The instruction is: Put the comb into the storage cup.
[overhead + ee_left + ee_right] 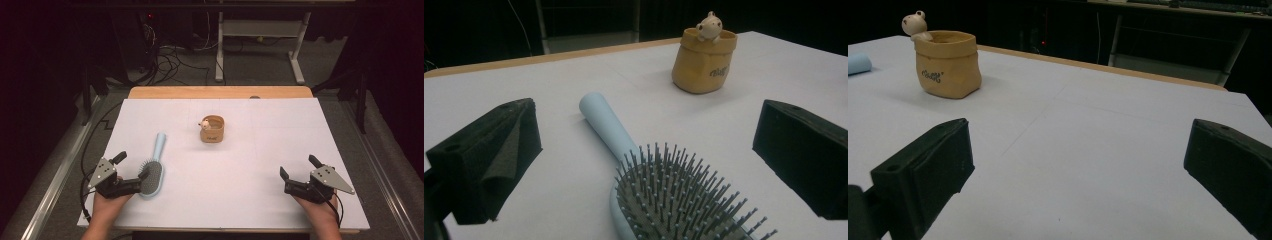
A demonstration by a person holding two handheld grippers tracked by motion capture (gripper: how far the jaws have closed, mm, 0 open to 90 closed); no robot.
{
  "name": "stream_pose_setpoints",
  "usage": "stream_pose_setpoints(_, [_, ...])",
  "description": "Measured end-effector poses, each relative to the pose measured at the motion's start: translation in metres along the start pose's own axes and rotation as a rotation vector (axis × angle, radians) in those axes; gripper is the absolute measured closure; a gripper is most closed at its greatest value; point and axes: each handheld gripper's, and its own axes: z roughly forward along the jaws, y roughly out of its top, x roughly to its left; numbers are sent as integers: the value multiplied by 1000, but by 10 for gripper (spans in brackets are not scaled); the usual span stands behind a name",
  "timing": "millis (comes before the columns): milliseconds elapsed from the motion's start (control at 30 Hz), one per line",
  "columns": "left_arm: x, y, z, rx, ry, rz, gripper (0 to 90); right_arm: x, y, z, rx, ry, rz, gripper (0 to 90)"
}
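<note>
A light blue hairbrush (pixel 154 170) lies bristles up at the left of the white table sheet (pixel 280 125), its handle pointing away from me. My left gripper (pixel 131 170) stands open right beside the brush head. In the left gripper view the bristled head (pixel 674 200) lies between and just ahead of the spread jaws of the left gripper (pixel 649 135), not touching either. A tan sack-shaped pot (pixel 212 130) with a small pale animal figure on its rim stands mid-table. My right gripper (pixel 299 166) rests open at the right with nothing between its jaws.
The pot (pixel 948 65) sits far left ahead of the right gripper (pixel 1083 150), with the brush handle tip (pixel 858 64) beyond it. A wooden table edge (pixel 220 92) borders the far side. Cables and a white desk frame (pixel 260 30) lie on the floor beyond.
</note>
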Motion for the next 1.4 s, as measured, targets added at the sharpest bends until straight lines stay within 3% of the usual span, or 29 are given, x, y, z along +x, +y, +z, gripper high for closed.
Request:
stream_pose_setpoints(500, [3,3,-2,-5,15,-1,3,0,1,-1,-1,-5,1,1])
stream_pose_setpoints(633, [5,6,-3,-15,19,-13,39,-1,1,-1,-1,-7,4,0])
stream_pose_setpoints(733, [5,9,-6,-20,9,-9,159,-1,0,0,1,-8,5,1])
stream_pose_setpoints(933, [1,7,-5,16,6,-17,194,-1,1,-1,1,-8,3,1])
stream_pose_setpoints(1133, [-4,4,-6,48,-19,-25,299,-1,1,-1,0,-11,5,1])
stream_pose_setpoints(1267, [-8,4,-7,93,-43,-94,398,-1,0,-1,2,-11,3,1])
stream_pose_setpoints(1400, [-17,-3,-7,133,-62,-65,504,-2,0,0,3,-7,3,1])
